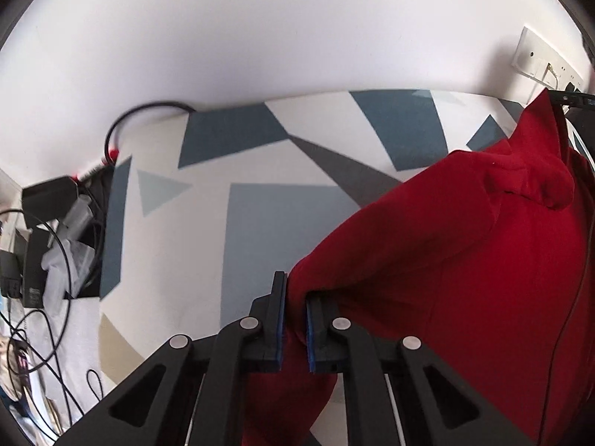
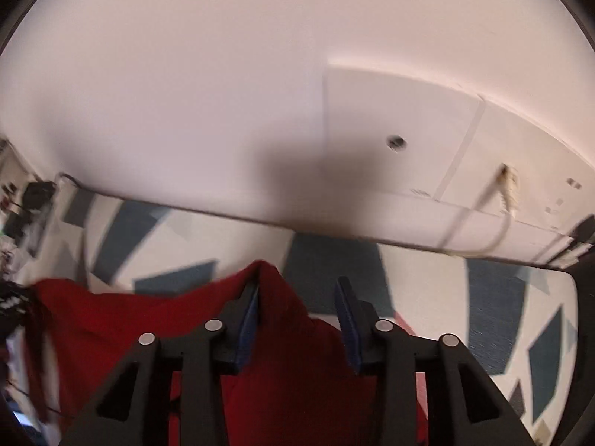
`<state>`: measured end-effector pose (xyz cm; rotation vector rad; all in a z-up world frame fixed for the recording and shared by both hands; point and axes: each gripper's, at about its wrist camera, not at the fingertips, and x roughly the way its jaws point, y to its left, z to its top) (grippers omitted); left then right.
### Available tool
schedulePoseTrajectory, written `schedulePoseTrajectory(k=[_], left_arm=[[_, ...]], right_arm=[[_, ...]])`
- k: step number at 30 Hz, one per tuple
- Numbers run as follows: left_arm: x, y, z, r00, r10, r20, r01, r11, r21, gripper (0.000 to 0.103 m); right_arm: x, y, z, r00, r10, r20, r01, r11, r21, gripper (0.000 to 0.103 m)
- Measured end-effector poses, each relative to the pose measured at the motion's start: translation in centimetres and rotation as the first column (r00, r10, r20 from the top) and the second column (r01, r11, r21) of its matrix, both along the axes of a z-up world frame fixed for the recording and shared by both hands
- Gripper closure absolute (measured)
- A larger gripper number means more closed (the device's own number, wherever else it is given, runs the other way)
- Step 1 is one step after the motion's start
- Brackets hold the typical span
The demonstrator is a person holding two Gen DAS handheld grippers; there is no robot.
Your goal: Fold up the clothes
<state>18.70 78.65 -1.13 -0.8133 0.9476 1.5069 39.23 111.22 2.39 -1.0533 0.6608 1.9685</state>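
The red garment [image 1: 446,260] hangs lifted above the patterned surface [image 1: 260,223] toward its right side, stretched between both tools. The left tool [image 1: 295,319] is clamped nearly shut on a bunched fold — the right tool [image 2: 299,319] stands wider, cloth draped between its pads. Cables [image 1: 55,260] clutter the left edge.
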Motion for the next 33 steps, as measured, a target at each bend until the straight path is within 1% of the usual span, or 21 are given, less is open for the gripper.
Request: schedulePoseTrajectory(k=[1, 2, 3, 5, 7, 10, 14, 15, 17, 19, 20, 21, 23, 25, 26, 28, 29, 31, 33], left_arm=[[-0.1, 0.0, -0.2, 1.000, 0.002, 0.005, -0.002, 1.000, -0.004, 0.091], [-0.2, -0.1, -0.3, 1.000, 0.004, 0.010, -0.004, 1.000, -0.007, 0.091], [-0.3, -0.1, -0.5, 1.000, 0.007, 0.015, -0.006, 1.000, -0.011, 0.091], [-0.5, -0.2, -0.8, 1.000, 0.011, 0.024, -0.011, 1.000, -0.018, 0.091], [-0.7, -0.2, -1.1, 0.999, 0.015, 0.034, -0.015, 1.000, -0.026, 0.091], [-0.9, -0.5, -1.4, 0.999, 0.020, 0.044, -0.018, 0.999, -0.034, 0.091], [-0.7, -1.0, -1.3, 0.999, 0.017, 0.046, -0.015, 0.999, -0.034, 0.091], [-0.7, -1.1, -1.3, 0.999, 0.016, 0.046, -0.015, 0.999, -0.034, 0.091], [-0.6, -1.4, -1.3, 0.999, 0.015, 0.047, -0.013, 0.999, -0.034, 0.091], [-0.5, -1.7, -1.3, 0.999, 0.014, 0.048, -0.012, 0.999, -0.034, 0.091], [-0.5, -1.8, -1.2, 0.999, 0.013, 0.048, -0.011, 0.999, -0.035, 0.091], [-0.5, -2.0, -1.2, 0.999, 0.012, 0.049, -0.011, 0.999, -0.035, 0.091], [-0.4, -2.2, -1.2, 0.999, 0.011, 0.049, -0.009, 0.999, -0.035, 0.091], [-0.3, -2.5, -1.2, 0.999, 0.010, 0.050, -0.008, 0.999, -0.035, 0.091], [-0.4, -2.6, -1.1, 0.999, 0.012, 0.051, -0.010, 0.999, -0.034, 0.091], [-0.5, -2.6, -1.0, 0.998, 0.016, 0.055, -0.014, 0.999, -0.032, 0.091], [-0.5, -2.7, -1.0, 0.998, 0.018, 0.056, -0.016, 0.999, -0.031, 0.091], [-0.6, -2.7, -0.9, 0.998, 0.023, 0.059, -0.021, 0.999, -0.030, 0.091], [-0.7, -2.8, -0.8, 0.998, 0.027, 0.062, -0.025, 0.999, -0.028, 0.091]], right_arm=[[-0.1, -0.4, 0.3, 1.000, 0.018, 0.007, -0.018, 1.000, 0.009, 0.050], [-0.1, -0.9, 0.6, 0.999, 0.036, 0.014, -0.037, 0.999, 0.018, 0.043], [0.1, -1.3, 0.7, 0.998, 0.050, 0.032, -0.051, 0.998, 0.023, 0.039], [0.5, -1.9, 0.6, 0.995, 0.070, 0.072, -0.071, 0.997, 0.017, 0.039], [1.4, -1.6, 0.2, 0.994, 0.070, 0.087, -0.068, 0.997, -0.021, 0.039], [2.8, -2.4, 0.3, 0.997, 0.062, 0.053, -0.058, 0.996, -0.073, 0.039], [1.9, -6.9, -1.0, 0.985, 0.173, -0.008, -0.172, 0.971, -0.167, 0.039], [1.3, -8.3, -1.8, 0.978, 0.210, -0.002, -0.207, 0.961, -0.185, 0.039], [-0.2, -10.9, -3.8, 0.964, 0.260, 0.052, -0.245, 0.949, -0.197, 0.039], [-1.4, -12.0, -5.8, 0.964, 0.256, 0.076, -0.235, 0.948, -0.213, 0.039], [-1.9, -12.1, -6.6, 0.968, 0.238, 0.085, -0.217, 0.954, -0.208, 0.039], [-2.4, -12.0, -7.3, 0.972, 0.217, 0.092, -0.195, 0.960, -0.201, 0.036], [-3.6, -11.4, -7.4, 0.977, 0.189, 0.096, -0.173, 0.973, -0.150, 0.039], [-5.3, -9.9, -7.3, 0.982, 0.167, 0.089, -0.154, 0.979, -0.136, 0.039], [-6.5, -8.9, -7.2, 0.981, 0.174, 0.091, -0.161, 0.979, -0.127, 0.039], [-9.1, -7.0, -6.5, 0.975, 0.190, 0.114, -0.181, 0.980, -0.088, 0.041], [-10.2, -5.9, -5.7, 0.976, 0.192, 0.103, -0.185, 0.980, -0.069, 0.042], [-12.0, -3.6, -3.8, 0.982, 0.182, 0.057, -0.180, 0.983, -0.038, 0.042], [-12.5, -1.9, -1.7, 0.988, 0.151, -0.014, -0.151, 0.988, -0.024, 0.042]])
